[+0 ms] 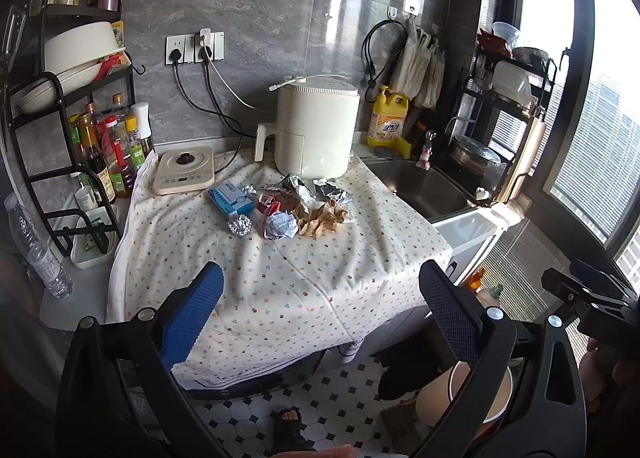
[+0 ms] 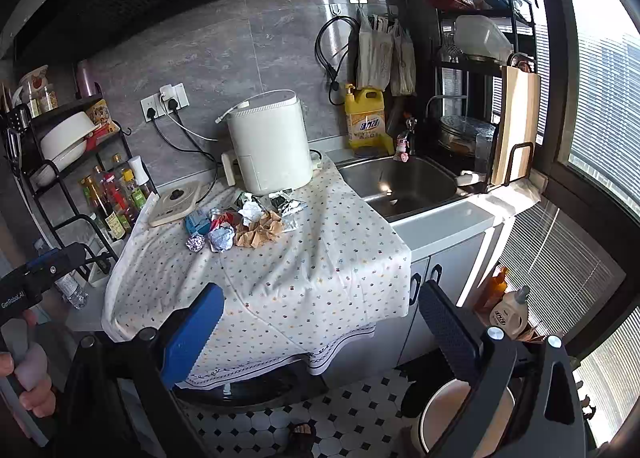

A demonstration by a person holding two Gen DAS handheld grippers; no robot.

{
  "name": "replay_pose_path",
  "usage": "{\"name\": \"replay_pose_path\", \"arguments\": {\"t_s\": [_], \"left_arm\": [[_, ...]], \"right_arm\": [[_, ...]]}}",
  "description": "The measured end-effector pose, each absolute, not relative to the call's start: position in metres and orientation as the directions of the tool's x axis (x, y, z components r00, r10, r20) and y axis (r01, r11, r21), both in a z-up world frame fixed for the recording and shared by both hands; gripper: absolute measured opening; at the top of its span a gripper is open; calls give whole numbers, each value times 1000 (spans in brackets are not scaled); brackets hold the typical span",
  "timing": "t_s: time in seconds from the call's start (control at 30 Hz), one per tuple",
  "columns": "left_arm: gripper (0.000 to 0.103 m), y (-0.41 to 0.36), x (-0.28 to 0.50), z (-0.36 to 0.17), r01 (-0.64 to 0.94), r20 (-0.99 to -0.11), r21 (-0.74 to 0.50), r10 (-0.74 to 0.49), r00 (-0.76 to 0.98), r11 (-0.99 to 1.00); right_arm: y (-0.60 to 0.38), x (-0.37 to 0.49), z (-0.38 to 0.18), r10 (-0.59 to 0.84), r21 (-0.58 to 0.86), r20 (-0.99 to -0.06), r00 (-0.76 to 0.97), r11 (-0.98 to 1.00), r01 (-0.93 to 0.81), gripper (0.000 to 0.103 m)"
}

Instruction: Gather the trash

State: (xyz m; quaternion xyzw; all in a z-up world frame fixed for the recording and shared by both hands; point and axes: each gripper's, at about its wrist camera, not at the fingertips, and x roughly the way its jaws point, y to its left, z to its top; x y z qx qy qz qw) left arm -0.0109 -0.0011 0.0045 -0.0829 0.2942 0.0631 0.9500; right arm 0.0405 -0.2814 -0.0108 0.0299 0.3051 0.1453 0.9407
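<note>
Near the middle of both views, a trash pile (image 1: 292, 206) of foil, crumpled paper and a blue box (image 1: 231, 198) sits on the dotted cloth (image 1: 280, 290). Left gripper (image 1: 320, 310) and right gripper (image 2: 320, 322) are spread wide, holding nothing. No piece is picked yet; next, reach forward and pinch one.

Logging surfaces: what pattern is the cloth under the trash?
White cloth with small multicoloured dots; clearest in the left wrist view.

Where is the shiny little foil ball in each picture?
Left wrist view: the foil ball sits left of centre, just below the blue box.
Right wrist view: the foil ball sits left of centre.
Shared landmark: the white air fryer behind the trash.
</note>
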Motion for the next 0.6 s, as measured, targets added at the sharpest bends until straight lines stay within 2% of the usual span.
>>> {"name": "replay_pose_path", "arguments": {"t_s": [0.3, 0.47, 0.53, 0.6], "left_arm": [[97, 33, 51, -29, -172, -614, -143, 49, 788, 975], [97, 70, 93, -53, -196, -628, -178, 42, 777, 964], [94, 84, 109, -63, -201, -631, -198, 32, 775, 959], [84, 97, 127, -75, -208, -650, -201, 29, 760, 957]], "right_arm": [[-267, 101, -32, 301, 221, -603, 738, 953, -209, 96], [-245, 144, -47, 285, 203, -621, 730, 958, -201, 96], [-233, 163, -54, 280, 198, -635, 720, 960, -198, 95], [-224, 181, -61, 275, 198, -640, 718, 961, -191, 95]]}}
